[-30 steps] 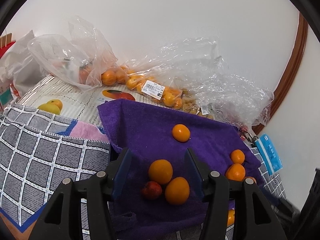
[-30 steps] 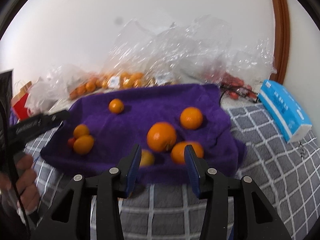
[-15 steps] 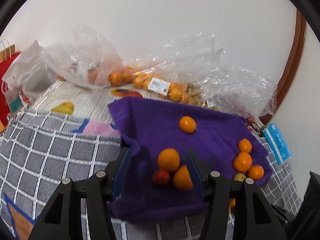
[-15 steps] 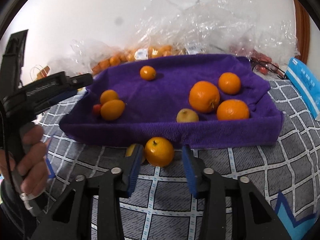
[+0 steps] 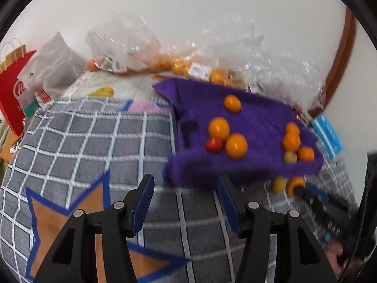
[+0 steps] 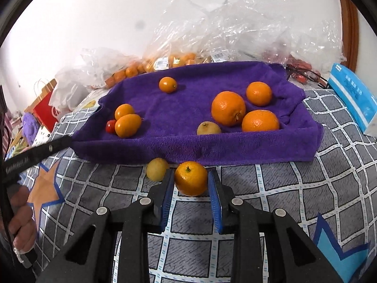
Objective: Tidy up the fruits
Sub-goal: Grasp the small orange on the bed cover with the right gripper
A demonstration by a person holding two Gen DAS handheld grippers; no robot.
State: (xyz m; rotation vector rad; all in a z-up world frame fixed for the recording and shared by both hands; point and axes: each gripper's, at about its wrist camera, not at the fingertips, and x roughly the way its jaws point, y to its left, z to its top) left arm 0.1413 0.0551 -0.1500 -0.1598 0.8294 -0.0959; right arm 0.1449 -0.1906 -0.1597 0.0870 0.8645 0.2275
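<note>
A purple towel (image 6: 188,108) on the bed carries several oranges, a pale yellow fruit (image 6: 208,128) and a small red fruit (image 6: 110,126). In front of its near edge a small orange (image 6: 190,181) lies on the checked blanket, next to a yellow fruit (image 6: 156,168). My right gripper (image 6: 190,175) is closing on that small orange, and both blue pads touch its sides. My left gripper (image 5: 185,181) hangs open over the blanket, short of the towel's (image 5: 259,118) left corner, with nothing between its fingers. The left wrist view also shows the right gripper (image 5: 304,188) at that orange (image 5: 294,185).
Clear plastic bags (image 6: 169,61) holding more oranges pile up against the wall behind the towel. A blue tissue pack (image 6: 353,94) lies at the right. A red paper bag (image 5: 14,89) stands far left. The grey checked blanket (image 6: 282,200) covers the near area.
My left gripper drew back from the towel, so the fruits no longer sit between its fingers. My right gripper sank to the small orange before the towel and its jaws narrowed onto it.
</note>
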